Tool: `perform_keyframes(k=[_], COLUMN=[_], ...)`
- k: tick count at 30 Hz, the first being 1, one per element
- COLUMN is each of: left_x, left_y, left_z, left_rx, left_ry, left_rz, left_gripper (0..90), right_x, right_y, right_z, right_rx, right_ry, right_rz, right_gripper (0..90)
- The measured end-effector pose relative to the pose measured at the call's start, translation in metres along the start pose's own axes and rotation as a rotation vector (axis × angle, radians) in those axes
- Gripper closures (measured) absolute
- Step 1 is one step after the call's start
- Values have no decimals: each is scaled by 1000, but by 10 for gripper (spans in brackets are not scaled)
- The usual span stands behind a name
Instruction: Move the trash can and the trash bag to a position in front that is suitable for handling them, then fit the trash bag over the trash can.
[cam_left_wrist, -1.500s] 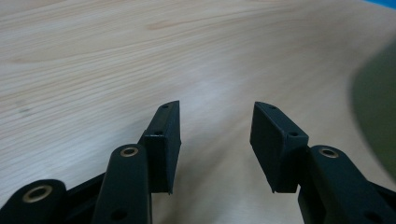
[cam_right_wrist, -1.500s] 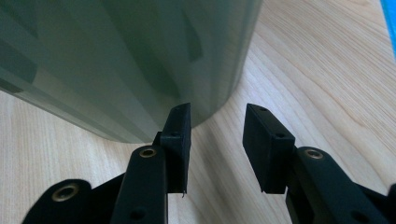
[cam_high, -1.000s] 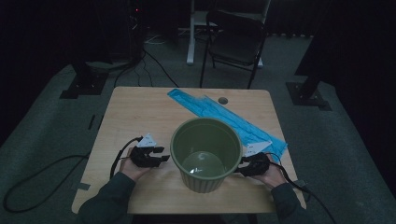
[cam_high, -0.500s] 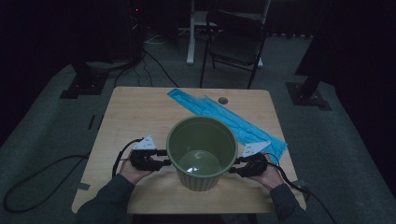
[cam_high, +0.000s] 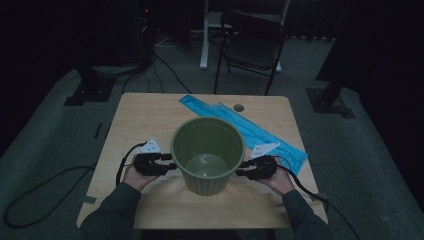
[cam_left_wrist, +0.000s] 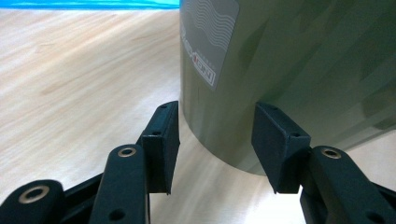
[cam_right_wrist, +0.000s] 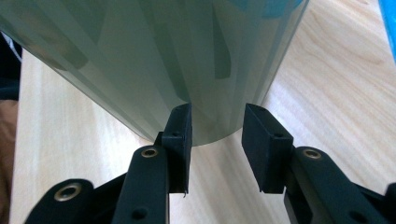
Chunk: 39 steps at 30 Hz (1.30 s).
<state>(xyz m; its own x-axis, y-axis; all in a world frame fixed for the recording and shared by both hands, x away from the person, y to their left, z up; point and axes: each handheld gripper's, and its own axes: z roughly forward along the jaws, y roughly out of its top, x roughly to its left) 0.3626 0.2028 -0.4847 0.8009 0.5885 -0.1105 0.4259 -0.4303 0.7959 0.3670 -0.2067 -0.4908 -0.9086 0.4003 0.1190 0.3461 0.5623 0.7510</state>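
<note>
— Two grippers? What are they at?
— Left gripper (cam_high: 167, 165) and right gripper (cam_high: 241, 172), jaws apart, right's just closing, beside the round, smooth green pot (cam_high: 207, 155) on the wooden table (cam_high: 145, 115).

Green plastic bucket (cam_high: 207, 155): upright and open-topped, at the middle of the table (cam_high: 150, 107), toward its near edge. Left gripper (cam_high: 167, 165): tips at the bucket's left wall, held by the left hand (cam_high: 134, 176). Right gripper (cam_high: 244, 172): tips at the bucket's right wall, held by the right hand (cam_high: 278, 180). Blue plastic sleeves (cam_high: 250, 131): lying flat, running slantwise from the far edge toward the right edge, behind the bucket. Black folding chair (cam_high: 252, 45): on the floor beyond the far edge.
</note>
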Motion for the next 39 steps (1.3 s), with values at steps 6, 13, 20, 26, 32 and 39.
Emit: perform_keyframes(k=[6, 13, 20, 26, 32, 39], left_x=[16, 24, 30, 35, 39, 43], left_y=[-1, -6, -6, -7, -6, -5], left_z=[-1, -1, -5, -6, -7, -10], left_rx=[-14, 6, -4, 9, 4, -21], left_ry=[61, 100, 123, 129, 133, 121], left_rz=[-37, -53, -72, -93, -101, -128], left_gripper=[515, 508, 472, 446, 447, 441], right_x=[-6, -34, -50, -60, -76, -93], right_y=[15, 17, 6, 3, 2, 3], right_z=[14, 7, 3, 2, 3, 11], right_rx=[8, -8, 19, 64, 122, 168], right_ry=[3, -55, -116, -188, -285, -339], right_rz=[-10, 76, 137, 126, 124, 147], right_gripper=[626, 600, 523, 474, 424, 374])
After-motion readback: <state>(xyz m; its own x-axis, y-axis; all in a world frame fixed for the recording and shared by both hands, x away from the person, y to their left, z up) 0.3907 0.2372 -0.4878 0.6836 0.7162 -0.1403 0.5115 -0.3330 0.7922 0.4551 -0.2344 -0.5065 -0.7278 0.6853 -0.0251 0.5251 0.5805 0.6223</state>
